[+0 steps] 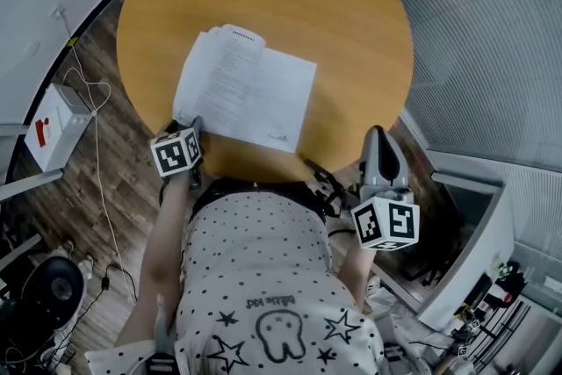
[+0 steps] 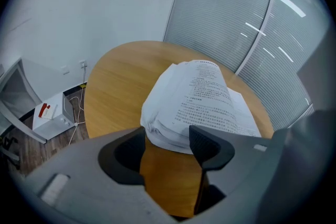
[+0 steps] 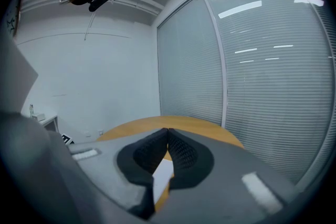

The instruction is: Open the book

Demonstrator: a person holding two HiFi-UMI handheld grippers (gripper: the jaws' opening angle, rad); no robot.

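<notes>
The book (image 1: pixel 246 88) lies open and flat on the round wooden table (image 1: pixel 351 22), with its white printed pages facing up. It sits a bit toward 6 o'clock from the table's middle, close to the person, which makes it easy to reach. The pages on the 9 o'clock side are puffed up in a soft hump, so I think they are loose and could flop over. The left gripper (image 1: pixel 195 129) is at the book's 7 o'clock corner, right at the table's edge. In the left gripper view the left gripper (image 2: pixel 168 139) has its jaws wide apart. The corner of the book (image 2: pixel 210 102) sits just at their tips, but nothing squeezes it, so this tool holds nothing. It points down at that corner because that is where pages are easy to pinch and turn. The right gripper (image 1: pixel 379 138) is well away, off the table's edge at about 4 o'clock, beside the person's spotted shirt (image 1: pixel 263 277). In its own view the right gripper (image 3: pixel 168 136) has its jaws pressed together with nothing in them. It seems to be waiting out of the way. The opening job looks done to me.
</notes>
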